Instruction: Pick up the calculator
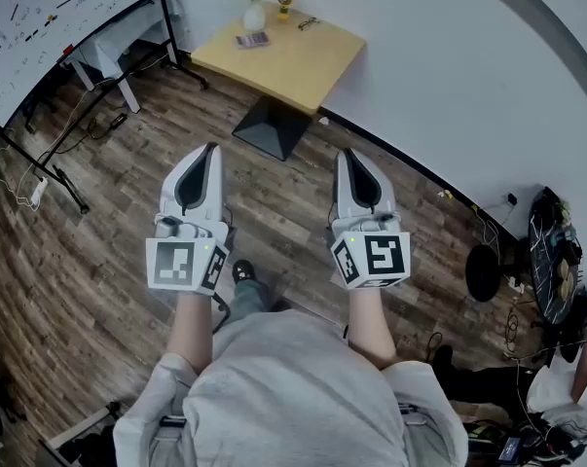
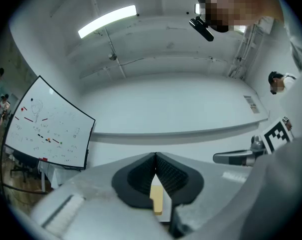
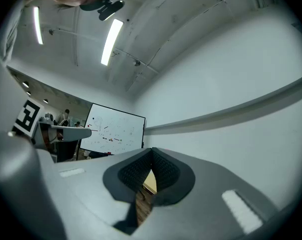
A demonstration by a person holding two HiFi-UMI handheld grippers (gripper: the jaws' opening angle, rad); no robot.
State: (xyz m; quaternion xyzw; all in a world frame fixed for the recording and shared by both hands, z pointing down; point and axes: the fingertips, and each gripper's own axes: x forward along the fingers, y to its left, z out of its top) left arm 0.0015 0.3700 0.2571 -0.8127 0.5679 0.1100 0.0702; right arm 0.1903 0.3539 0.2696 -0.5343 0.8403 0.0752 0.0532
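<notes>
The calculator (image 1: 252,39), a small dark slab, lies near the far left edge of a yellow table (image 1: 303,61), well ahead of both grippers. My left gripper (image 1: 211,149) and right gripper (image 1: 349,154) are held side by side over the wooden floor, pointing towards the table. Both are shut with nothing between their jaws. In the left gripper view the left gripper (image 2: 155,156) has its pads pressed together, with a sliver of the yellow table (image 2: 157,199) showing below. The right gripper (image 3: 152,151) looks the same in its own view. Neither gripper view shows the calculator.
On the table stand a vase of flowers (image 1: 254,3), a small yellow object (image 1: 284,3) and a pair of glasses (image 1: 309,23). The table's black base (image 1: 271,127) sits on the floor. A whiteboard (image 1: 50,17) on legs and cables are at the left, a curved white wall (image 1: 449,86) at the right.
</notes>
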